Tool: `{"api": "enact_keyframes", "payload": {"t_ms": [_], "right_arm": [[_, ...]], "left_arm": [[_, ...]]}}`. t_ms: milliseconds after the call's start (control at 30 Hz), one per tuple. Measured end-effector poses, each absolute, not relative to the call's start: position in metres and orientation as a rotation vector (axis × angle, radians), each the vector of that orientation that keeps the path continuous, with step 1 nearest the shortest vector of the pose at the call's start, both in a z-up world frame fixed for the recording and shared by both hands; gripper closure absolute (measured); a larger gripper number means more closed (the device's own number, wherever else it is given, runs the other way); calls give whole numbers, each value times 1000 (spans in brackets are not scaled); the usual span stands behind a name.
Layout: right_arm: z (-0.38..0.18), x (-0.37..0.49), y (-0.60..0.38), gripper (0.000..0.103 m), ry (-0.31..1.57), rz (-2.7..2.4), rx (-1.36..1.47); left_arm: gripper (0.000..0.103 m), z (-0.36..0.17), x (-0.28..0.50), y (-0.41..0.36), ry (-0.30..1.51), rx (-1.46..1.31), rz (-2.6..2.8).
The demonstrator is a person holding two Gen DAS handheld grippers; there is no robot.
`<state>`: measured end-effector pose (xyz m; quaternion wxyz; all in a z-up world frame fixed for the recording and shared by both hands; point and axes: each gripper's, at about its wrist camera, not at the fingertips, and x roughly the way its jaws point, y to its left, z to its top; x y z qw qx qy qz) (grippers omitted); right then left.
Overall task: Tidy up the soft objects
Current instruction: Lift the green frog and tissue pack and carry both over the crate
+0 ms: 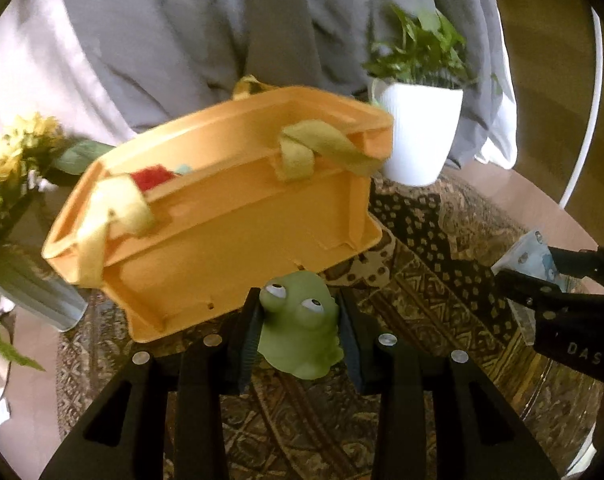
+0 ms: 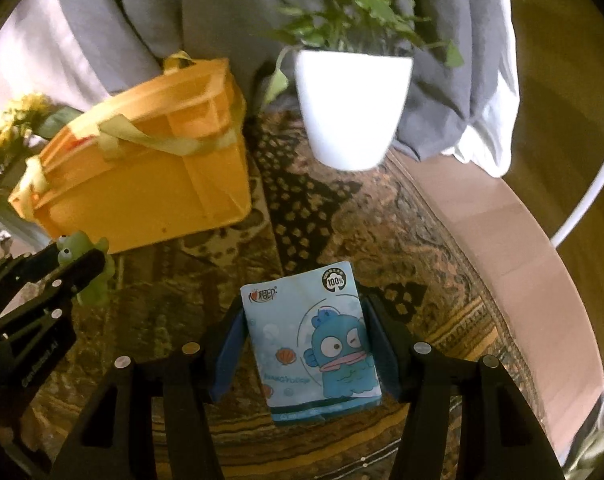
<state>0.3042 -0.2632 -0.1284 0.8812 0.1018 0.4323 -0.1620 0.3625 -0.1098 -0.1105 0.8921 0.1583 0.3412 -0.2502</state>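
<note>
My left gripper [image 1: 300, 330] is shut on a green squishy frog toy [image 1: 302, 332] and holds it just in front of the orange crate [image 1: 230, 220]. The crate has yellow-green fabric handles and holds red and light blue items [image 1: 154, 178]. My right gripper [image 2: 308, 344] is shut on a light blue tissue pack [image 2: 314, 344] printed with a blue cartoon fish, above the patterned cloth. The crate also shows in the right wrist view [image 2: 142, 184], with the frog [image 2: 90, 268] in the left gripper at the left edge. The tissue pack shows at the right edge of the left wrist view [image 1: 530, 258].
A white pot with a green plant [image 2: 352, 108] stands behind and to the right of the crate. Yellow flowers in a metal vase [image 1: 22, 184] stand at the left. A patterned cloth [image 2: 382, 240] covers the round table; grey fabric [image 1: 206, 32] hangs behind.
</note>
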Motion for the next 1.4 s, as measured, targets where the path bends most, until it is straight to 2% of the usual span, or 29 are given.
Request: {"api": "enact_keyframes", "payload": {"t_ms": [733,1400], "right_arm": [[-62,321,-231,45,695,-96,137],[-8,359,-222,45,522,9,110]], "left_arm": [[67,-42,337,-70,533,221,-318],[67,10,354,-59,381,162,-207]]}}
